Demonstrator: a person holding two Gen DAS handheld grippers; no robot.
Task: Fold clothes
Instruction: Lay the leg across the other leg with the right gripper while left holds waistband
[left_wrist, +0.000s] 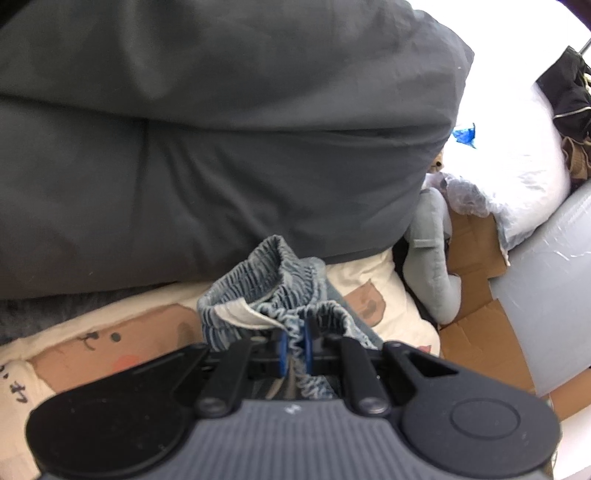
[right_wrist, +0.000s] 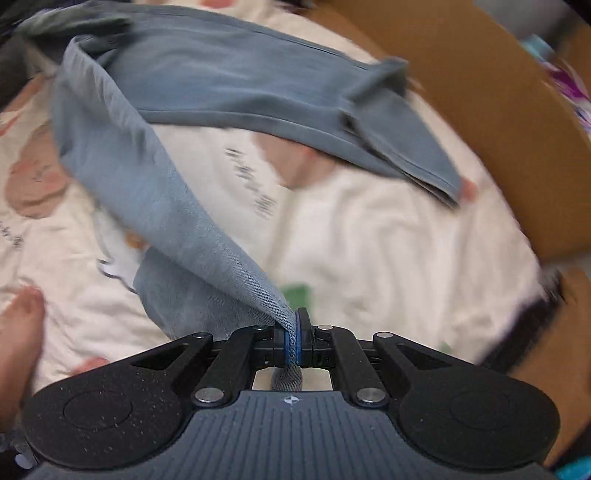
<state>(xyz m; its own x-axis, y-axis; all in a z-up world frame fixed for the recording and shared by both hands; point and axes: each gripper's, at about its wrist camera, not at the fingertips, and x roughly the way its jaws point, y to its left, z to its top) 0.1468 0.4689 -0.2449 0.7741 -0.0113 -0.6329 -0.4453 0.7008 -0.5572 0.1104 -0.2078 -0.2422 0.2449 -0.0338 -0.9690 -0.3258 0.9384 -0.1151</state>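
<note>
**A:** Start on your left. Your left claw (left_wrist: 294, 349) is clamped on the gathered elastic waistband of the faded blue denim trousers (left_wrist: 280, 291), which bunch up just in front of the big dark grey cushion (left_wrist: 221, 147). Only a thin ruffle sits between the blue pads – if you pull hard, I judge it could slide out.

**B:** And the right side?

**A:** Your right claw (right_wrist: 294, 341) is shut tight on a corner of the same blue denim cloth (right_wrist: 177, 206) – the fabric runs up from it in a taut, twisted band, while the rest lies draped across the cream bedsheet with brown cartoon patches (right_wrist: 369, 229). The view is smeared, so I cannot tell how much cloth is caught.

**B:** What should worry me most?

**A:** The twist. Lay it down as it hangs and you will likely fold a crease in crooked. Also, the far leg end lies close to the brown cardboard sheet (right_wrist: 480, 110) at the bed's edge; a wide swing could drag it off the sheet. And a bare foot (right_wrist: 18, 332) rests on the bed near the cloth, so it may snag there.
</note>
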